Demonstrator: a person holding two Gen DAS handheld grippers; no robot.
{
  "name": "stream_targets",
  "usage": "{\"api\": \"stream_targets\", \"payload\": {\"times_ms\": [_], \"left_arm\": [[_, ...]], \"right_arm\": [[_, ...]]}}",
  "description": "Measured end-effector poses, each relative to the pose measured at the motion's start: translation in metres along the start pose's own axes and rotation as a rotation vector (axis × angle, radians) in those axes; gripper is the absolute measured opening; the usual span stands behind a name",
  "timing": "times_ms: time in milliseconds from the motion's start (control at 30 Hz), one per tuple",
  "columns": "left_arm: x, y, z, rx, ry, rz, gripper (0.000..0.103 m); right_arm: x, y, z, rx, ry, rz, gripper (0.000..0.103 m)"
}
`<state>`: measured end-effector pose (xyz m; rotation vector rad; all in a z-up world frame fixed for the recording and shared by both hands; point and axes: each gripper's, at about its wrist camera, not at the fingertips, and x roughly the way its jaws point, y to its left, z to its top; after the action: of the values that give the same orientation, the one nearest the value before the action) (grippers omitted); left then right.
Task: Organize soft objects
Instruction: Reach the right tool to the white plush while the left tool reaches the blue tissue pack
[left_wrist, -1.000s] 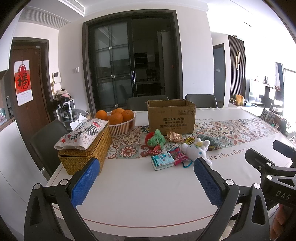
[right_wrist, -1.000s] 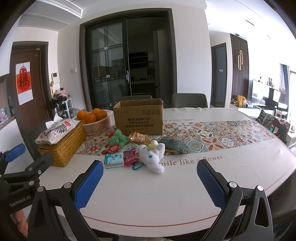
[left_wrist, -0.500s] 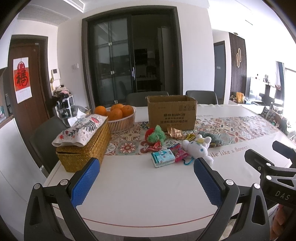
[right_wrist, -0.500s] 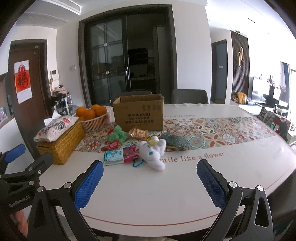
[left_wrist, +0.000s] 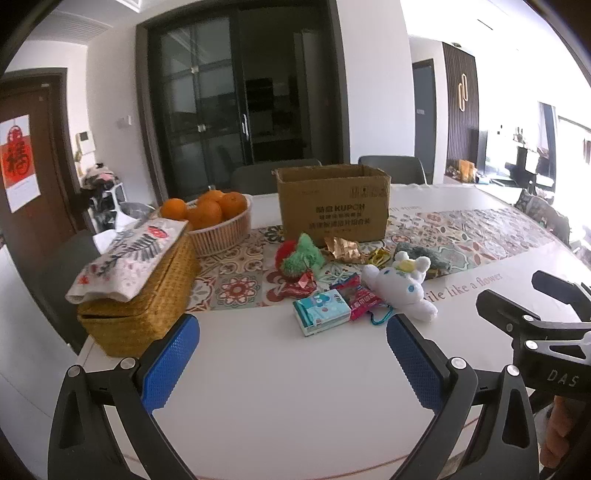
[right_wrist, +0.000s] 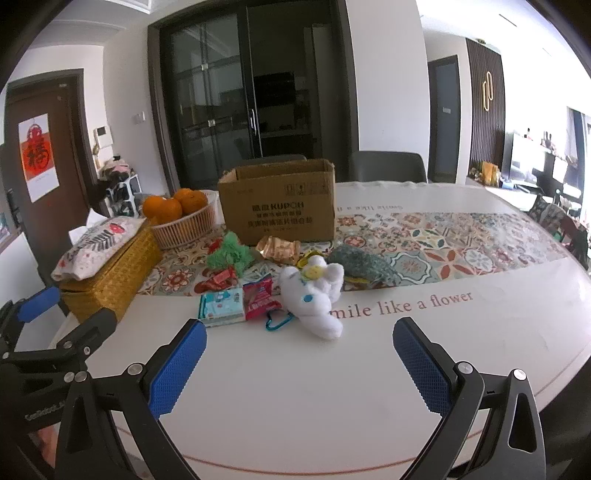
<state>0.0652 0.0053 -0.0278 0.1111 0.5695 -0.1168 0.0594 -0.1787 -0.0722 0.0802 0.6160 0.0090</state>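
Observation:
A white plush toy (right_wrist: 314, 295) lies on the table in front of an open cardboard box (right_wrist: 280, 206). It also shows in the left wrist view (left_wrist: 400, 286), as does the box (left_wrist: 332, 206). A green and red fluffy toy (left_wrist: 299, 256) and a teal fuzzy piece (right_wrist: 364, 264) lie near the box. A light blue packet (left_wrist: 321, 312) and a pink packet (left_wrist: 360, 295) lie beside the plush. My left gripper (left_wrist: 291, 354) is open and empty above the near table edge. My right gripper (right_wrist: 301, 360) is open and empty, just short of the plush.
A wicker tissue box (left_wrist: 136, 295) with a floral cover stands at the left. A basket of oranges (left_wrist: 218, 218) stands behind it. Gold wrappers (left_wrist: 343, 247) lie by the box. A patterned runner (right_wrist: 443, 240) crosses the white table (right_wrist: 295, 398). Chairs stand behind.
Both grippers have moved forward toward the pile, so the objects look larger and nearer. Both stay open.

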Motion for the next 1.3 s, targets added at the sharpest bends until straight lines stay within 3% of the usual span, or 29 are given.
{"api": "stream_targets", "payload": {"times_ms": [267,667,933,1033,1300], "left_arm": [[0.035,0.000,0.009,0.031,0.029,-0.023,0.103],[0.098,-0.001,0.016,0.188,0.088,-0.109,0.103],[0.151,-0.006,0.015,0.252,0.192,-0.203,0.102],[0.167,-0.010,0.012,0.284,0.229,-0.223,0.097],[0.198,-0.010,0.005,0.293,0.303,-0.289,0.094]], "right_arm": [[0.036,-0.001,0.012,0.014,0.019,-0.014,0.102],[0.105,-0.001,0.013,0.072,0.125,0.006,0.102],[0.140,-0.003,0.015,0.082,0.177,-0.023,0.102],[0.152,-0.003,0.014,0.074,0.190,-0.030,0.102],[0.181,-0.005,0.014,0.086,0.217,-0.036,0.102]]}}
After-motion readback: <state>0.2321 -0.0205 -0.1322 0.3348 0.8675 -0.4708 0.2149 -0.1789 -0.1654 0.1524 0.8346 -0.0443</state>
